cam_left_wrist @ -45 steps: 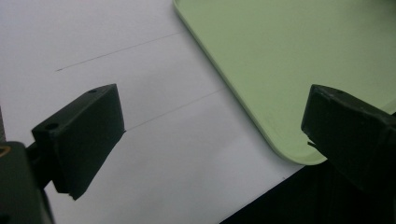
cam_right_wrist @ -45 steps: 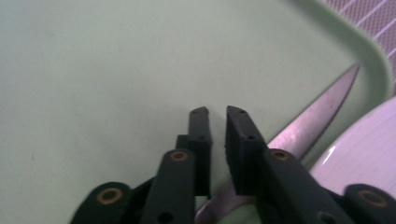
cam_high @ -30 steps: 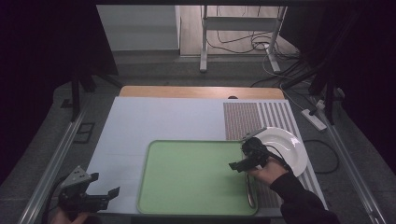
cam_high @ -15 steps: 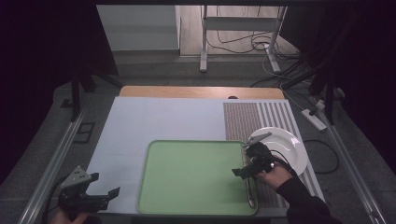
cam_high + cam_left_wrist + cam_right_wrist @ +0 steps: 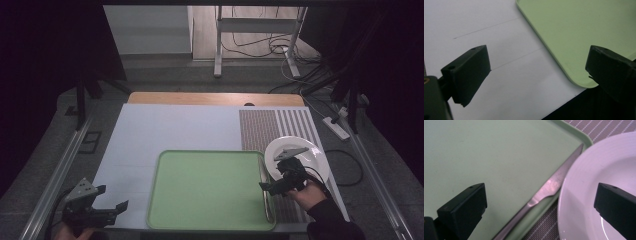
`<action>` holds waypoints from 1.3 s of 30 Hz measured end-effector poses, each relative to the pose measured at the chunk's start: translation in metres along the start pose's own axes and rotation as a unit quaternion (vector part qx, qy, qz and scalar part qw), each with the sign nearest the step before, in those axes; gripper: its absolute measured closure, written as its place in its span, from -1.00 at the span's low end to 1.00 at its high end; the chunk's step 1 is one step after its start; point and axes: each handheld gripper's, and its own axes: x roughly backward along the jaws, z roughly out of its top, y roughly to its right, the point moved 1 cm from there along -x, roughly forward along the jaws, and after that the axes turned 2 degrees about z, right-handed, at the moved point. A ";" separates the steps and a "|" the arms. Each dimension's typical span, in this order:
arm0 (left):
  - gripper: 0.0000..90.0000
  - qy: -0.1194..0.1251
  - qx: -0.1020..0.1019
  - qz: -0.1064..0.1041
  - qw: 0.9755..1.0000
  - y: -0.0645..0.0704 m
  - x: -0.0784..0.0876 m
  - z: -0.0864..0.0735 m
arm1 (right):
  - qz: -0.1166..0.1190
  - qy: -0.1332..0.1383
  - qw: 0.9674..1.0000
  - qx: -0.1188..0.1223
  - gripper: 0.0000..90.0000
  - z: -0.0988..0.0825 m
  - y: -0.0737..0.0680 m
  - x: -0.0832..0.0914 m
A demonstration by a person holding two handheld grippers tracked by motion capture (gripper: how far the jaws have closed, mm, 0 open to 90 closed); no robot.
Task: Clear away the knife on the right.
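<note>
A light green tray point(image 5: 210, 190) lies on the white table top near the front edge. A metal table knife point(image 5: 264, 187) rests along the tray's right rim point(image 5: 541, 195). A white plate point(image 5: 305, 155) sits just right of the tray on a striped mat. My right gripper point(image 5: 270, 186) hovers over the plate's near-left edge and the knife; its jaws have just been opening, stand wide apart point(image 5: 540, 207) and hold nothing. My left gripper point(image 5: 112, 210) is open at the table's front left corner, by the tray's corner point(image 5: 574, 75).
The striped grey placemat point(image 5: 280, 127) covers the table's right part. A wooden strip point(image 5: 215, 98) runs along the far edge. Metal rails flank the table. Cables and a power strip point(image 5: 336, 127) lie on the floor to the right.
My right gripper has drawn back toward the near right, away from the tray's right rim, with its jaws spread wider. The knife stays on the tray. My left gripper has not moved.
</note>
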 end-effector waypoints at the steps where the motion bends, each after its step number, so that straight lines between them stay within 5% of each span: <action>1: -0.87 0.000 0.000 0.000 1.000 0.000 0.000 0.000 | -0.002 0.001 1.000 -0.001 -1.00 -0.002 0.000 0.002; 32: -0.88 0.000 0.002 0.001 1.000 0.000 0.000 0.000 | -0.033 0.055 0.996 -0.063 -1.00 -0.047 0.010 0.046; 39: -0.88 0.000 0.002 0.001 1.000 0.000 0.000 0.000 | -0.043 0.061 0.995 -0.060 -1.00 -0.052 0.008 0.055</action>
